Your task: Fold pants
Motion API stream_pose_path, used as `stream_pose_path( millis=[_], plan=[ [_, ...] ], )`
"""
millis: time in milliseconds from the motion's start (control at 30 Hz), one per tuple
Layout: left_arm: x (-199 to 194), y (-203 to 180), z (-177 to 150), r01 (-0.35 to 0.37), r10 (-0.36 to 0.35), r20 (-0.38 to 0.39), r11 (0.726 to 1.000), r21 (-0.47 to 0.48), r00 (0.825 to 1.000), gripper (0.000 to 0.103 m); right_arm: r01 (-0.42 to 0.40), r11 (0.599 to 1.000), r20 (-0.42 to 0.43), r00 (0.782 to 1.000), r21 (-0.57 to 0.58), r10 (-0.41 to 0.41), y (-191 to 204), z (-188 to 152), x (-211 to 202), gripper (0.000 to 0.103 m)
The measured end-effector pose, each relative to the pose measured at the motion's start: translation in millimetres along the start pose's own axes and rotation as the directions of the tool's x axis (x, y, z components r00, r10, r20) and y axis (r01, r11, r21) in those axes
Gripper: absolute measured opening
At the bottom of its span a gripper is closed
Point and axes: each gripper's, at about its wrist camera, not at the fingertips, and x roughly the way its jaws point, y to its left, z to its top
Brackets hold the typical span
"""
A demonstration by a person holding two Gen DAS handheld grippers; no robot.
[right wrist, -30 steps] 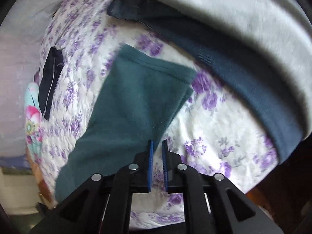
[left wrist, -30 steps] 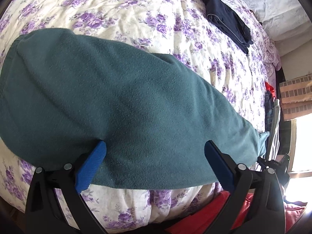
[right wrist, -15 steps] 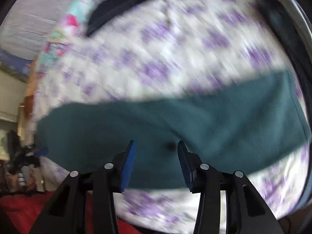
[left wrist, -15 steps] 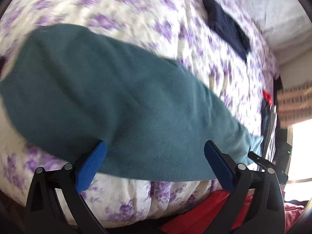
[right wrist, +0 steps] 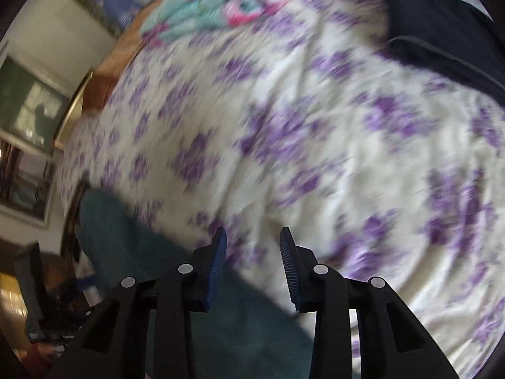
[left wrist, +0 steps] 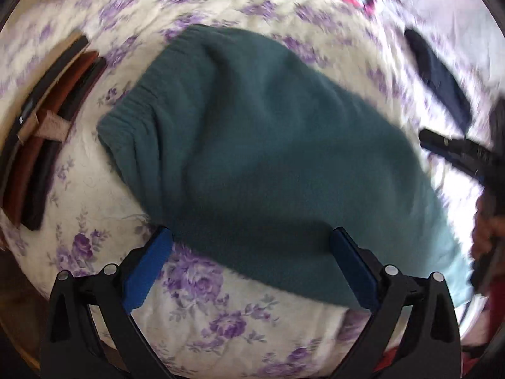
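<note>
The teal fleece pants lie flat and lengthwise on the floral bedspread, with the ribbed waistband at the upper left of the left wrist view. My left gripper stands wide open just above the pants' near edge, gripping nothing. In the blurred right wrist view my right gripper hovers over the far edge of the pants. Its jaws are partly apart and closing, with only bedspread showing between them. A hand with the right tool's black body shows at the right edge.
A folded navy garment lies farther up the bed. A colourful patterned cloth sits at the head end. Stacked brown and black flat items lie on the bed left of the waistband. Red fabric shows below the bed edge.
My right gripper opened from shut, rolled and swept quickly across the bed away from the pant hem. The left gripper shifted towards the waistband end and stayed open.
</note>
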Motion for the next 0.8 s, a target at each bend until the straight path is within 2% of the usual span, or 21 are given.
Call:
stream_pose_path(
  millis=[67,200,400,567,633,700,800],
  plan=[
    [1.3,-2.3,-2.9,-0.021,0.021,0.019,1.000,0.011,1.000,0.099,-0.010,0.997,-0.025,1.000,-0.071,0.008,18.9,-15.1,1.8,0.035],
    [2.8,4.8,-1.6,0.015,-0.015,0.020,0.999,-0.031,1.000,0.099,-0.061,0.984,-0.091,0.995,-0.167,0.047,43.8,-45.7,-1.8,0.035],
    [5.2,1.1,-3.4,0.002,-0.001,0.028,1.000,-0.030,1.000,0.099,-0.131,0.985,-0.088,0.989,-0.112,0.122,40.3,-68.5,-24.0,0.035],
    [3.6,1.8,-5.1,0.002,-0.001,0.036,1.000,-0.024,0.999,0.099,-0.313,0.950,-0.152,0.938,0.008,0.311,38.1,-64.4,-14.4,0.036],
    [6.1,-2.9,-2.5,0.002,-0.001,0.037,1.000,-0.024,0.999,0.099,-0.358,0.931,-0.158,0.917,0.071,0.365,37.2,-60.7,-7.8,0.043],
    [3.3,1.5,-6.4,0.005,-0.004,0.039,1.000,-0.023,0.999,0.099,-0.394,0.911,-0.149,0.900,0.121,0.409,37.7,-57.4,-5.8,0.046],
    [2.6,1.9,-7.5,0.006,-0.005,0.045,1.000,-0.020,0.999,0.099,-0.448,0.872,-0.141,0.867,0.194,0.477,34.0,-49.3,1.6,0.059]
  ],
)
